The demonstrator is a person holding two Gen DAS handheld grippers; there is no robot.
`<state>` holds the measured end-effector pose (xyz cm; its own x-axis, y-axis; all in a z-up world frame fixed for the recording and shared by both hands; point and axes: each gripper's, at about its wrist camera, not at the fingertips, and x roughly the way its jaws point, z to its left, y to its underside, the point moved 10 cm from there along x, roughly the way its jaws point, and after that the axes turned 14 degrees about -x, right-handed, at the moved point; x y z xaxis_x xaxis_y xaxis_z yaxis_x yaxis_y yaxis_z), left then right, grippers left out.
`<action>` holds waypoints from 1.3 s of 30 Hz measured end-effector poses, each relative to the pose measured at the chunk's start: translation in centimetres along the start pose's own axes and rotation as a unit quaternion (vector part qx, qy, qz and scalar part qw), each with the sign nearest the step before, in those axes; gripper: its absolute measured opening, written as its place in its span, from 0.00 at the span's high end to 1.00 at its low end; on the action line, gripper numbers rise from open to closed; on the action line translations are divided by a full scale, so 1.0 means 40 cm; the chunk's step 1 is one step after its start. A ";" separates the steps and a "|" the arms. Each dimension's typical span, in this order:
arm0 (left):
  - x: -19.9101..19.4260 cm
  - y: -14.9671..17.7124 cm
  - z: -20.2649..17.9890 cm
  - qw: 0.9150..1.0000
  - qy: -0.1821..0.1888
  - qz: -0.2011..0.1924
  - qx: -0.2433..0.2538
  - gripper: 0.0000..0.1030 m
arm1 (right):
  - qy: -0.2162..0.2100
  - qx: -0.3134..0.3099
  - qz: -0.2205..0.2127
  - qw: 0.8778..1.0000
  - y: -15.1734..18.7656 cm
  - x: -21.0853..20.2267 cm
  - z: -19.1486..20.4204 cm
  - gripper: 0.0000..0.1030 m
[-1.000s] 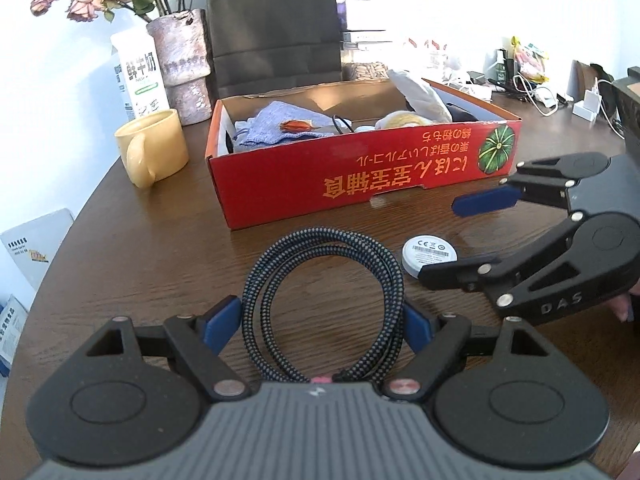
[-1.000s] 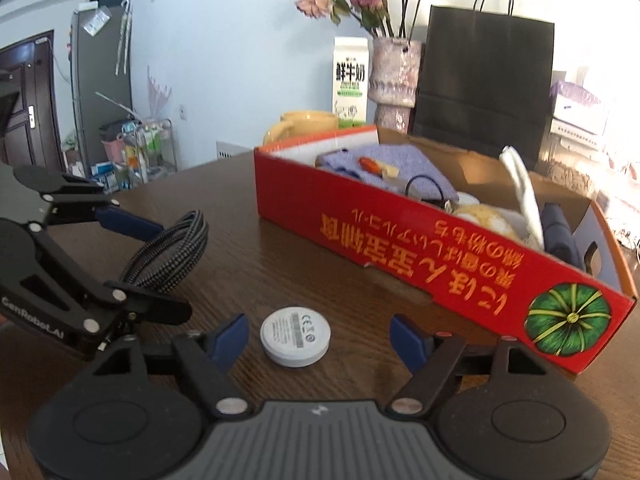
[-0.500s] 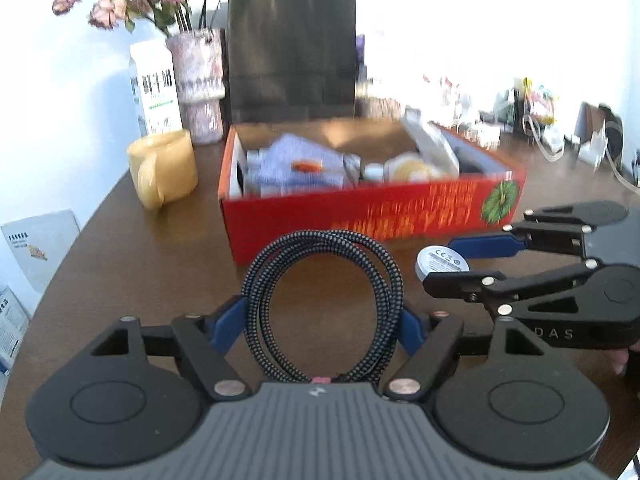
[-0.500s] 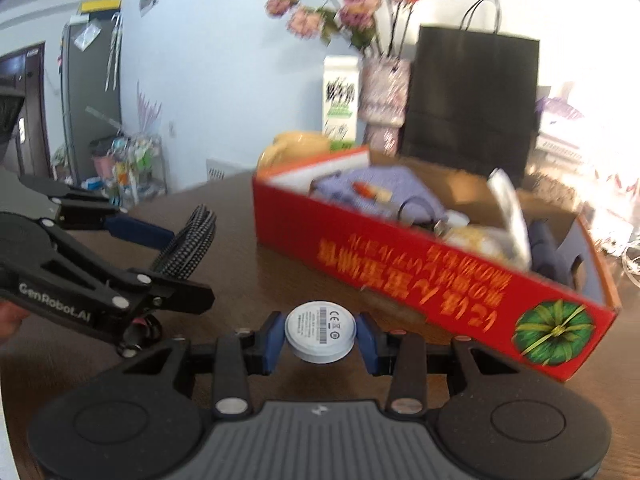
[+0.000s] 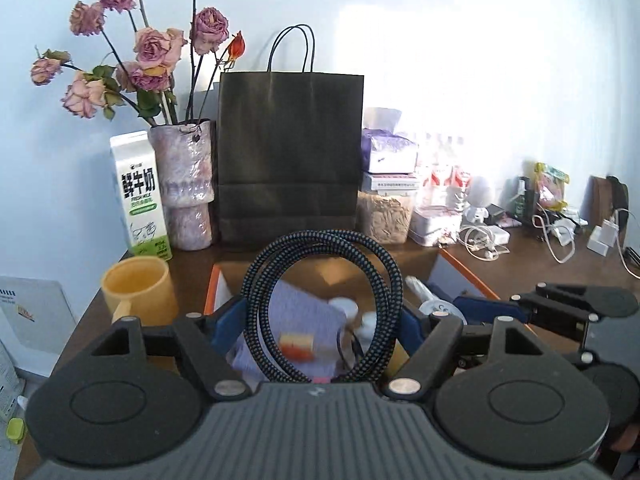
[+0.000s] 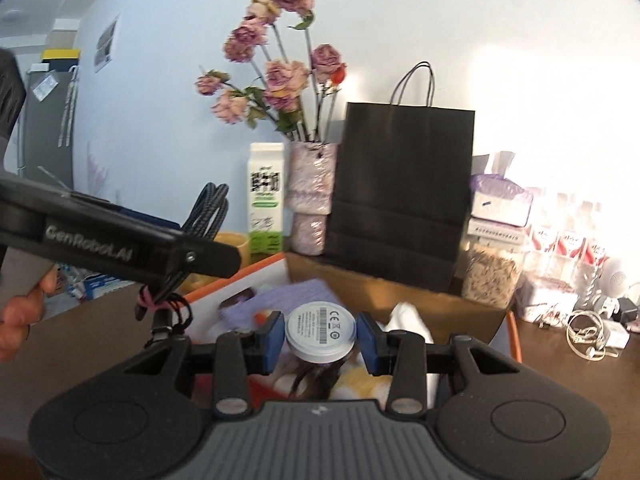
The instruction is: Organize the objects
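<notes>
My left gripper (image 5: 322, 326) is shut on a coiled black braided cable (image 5: 260, 280) and holds it upright above the open cardboard box (image 5: 218, 284). My right gripper (image 6: 321, 338) is shut on a round white disc (image 6: 321, 330) with a printed label, held above the same box (image 6: 396, 292). The box holds a lilac cloth (image 5: 308, 320), a white cloth (image 6: 408, 318) and small items. The left gripper and cable (image 6: 210, 208) show at the left of the right wrist view. The right gripper (image 5: 560, 310) shows at the right of the left wrist view.
Behind the box stand a black paper bag (image 5: 288, 152), a vase of dried roses (image 5: 186, 184), a milk carton (image 5: 140, 196) and a yellow mug (image 5: 138, 294). Jars, boxes, chargers and white cables (image 5: 480, 236) crowd the back right of the brown table (image 5: 532, 260).
Both grippers have lifted off the table and moved forward over the box. The right gripper closed on the white disc and raised it; the left still holds the cable.
</notes>
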<state>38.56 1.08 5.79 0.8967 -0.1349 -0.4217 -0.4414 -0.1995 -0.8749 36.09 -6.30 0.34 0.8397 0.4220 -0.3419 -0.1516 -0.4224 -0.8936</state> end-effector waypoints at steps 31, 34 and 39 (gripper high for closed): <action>-0.119 0.047 0.073 0.997 -0.039 -0.036 -0.057 0.00 | 0.050 0.049 0.011 0.997 0.024 -0.133 -0.021 0.00; -0.179 0.102 0.083 0.997 -0.052 -0.026 -0.054 0.00 | 0.050 0.059 0.021 0.997 0.049 -0.203 0.007 0.00; -0.253 0.201 0.100 0.996 -0.065 0.001 -0.053 0.00 | 0.046 0.079 0.045 0.995 0.102 -0.285 0.047 0.00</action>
<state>26.08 4.73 2.05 0.8891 -0.0100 -0.4575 -0.4389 -0.3016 -0.8464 24.91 -11.32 0.03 0.8617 0.3107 -0.4012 -0.3027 -0.3200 -0.8978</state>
